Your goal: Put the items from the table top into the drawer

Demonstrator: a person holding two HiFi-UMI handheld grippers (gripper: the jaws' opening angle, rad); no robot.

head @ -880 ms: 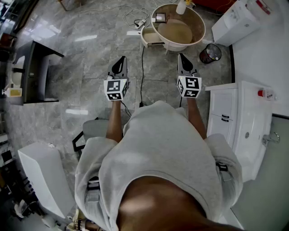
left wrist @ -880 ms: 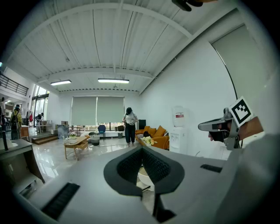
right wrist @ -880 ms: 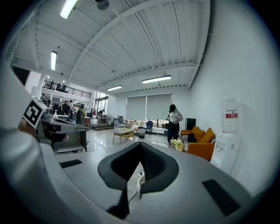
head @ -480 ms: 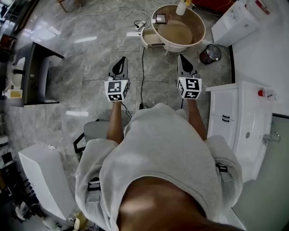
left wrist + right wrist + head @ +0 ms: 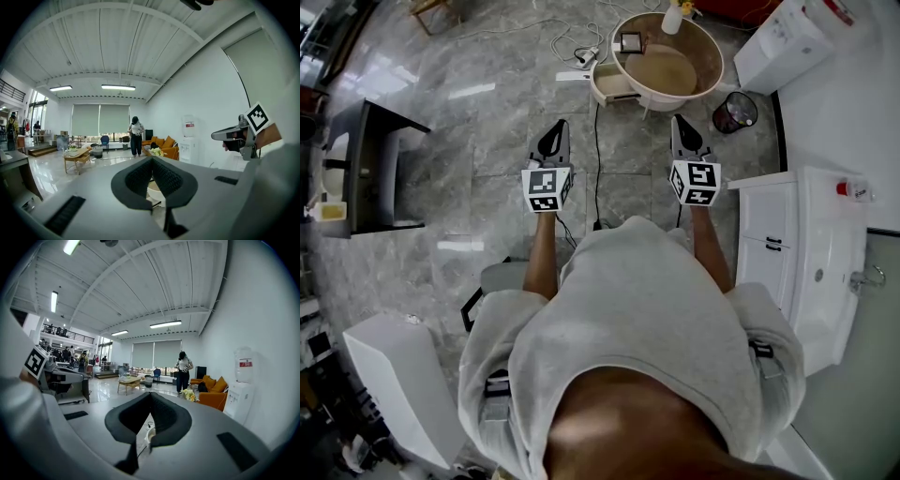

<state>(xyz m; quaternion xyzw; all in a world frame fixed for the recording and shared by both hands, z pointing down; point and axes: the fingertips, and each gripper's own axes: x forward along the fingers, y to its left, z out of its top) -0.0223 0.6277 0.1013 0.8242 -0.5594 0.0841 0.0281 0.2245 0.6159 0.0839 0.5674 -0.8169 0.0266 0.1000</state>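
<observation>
A round table [image 5: 708, 58] with a tan top stands on the floor ahead of me. On it lie a small dark square item [image 5: 630, 41] and a white bottle [image 5: 673, 17]. Its drawer [image 5: 606, 79] is pulled open on the left side. My left gripper [image 5: 552, 134] [image 5: 151, 161] and right gripper [image 5: 683, 129] [image 5: 150, 397] are held up side by side in front of my chest, well short of the table. Both are shut with nothing between the jaws. Each gripper view shows the other gripper at its edge, the right gripper [image 5: 234, 136] and the left gripper [image 5: 61, 376].
A power strip with cables [image 5: 579, 54] lies on the floor left of the table, and a waste bin [image 5: 736, 112] stands right of it. There is a white sink cabinet [image 5: 806, 253] at my right and a dark desk [image 5: 375, 159] at my left. A person [image 5: 136, 136] stands far off.
The head view has shifted slightly, so the table sits a little higher in frame. Both grippers stay shut and have barely moved.
</observation>
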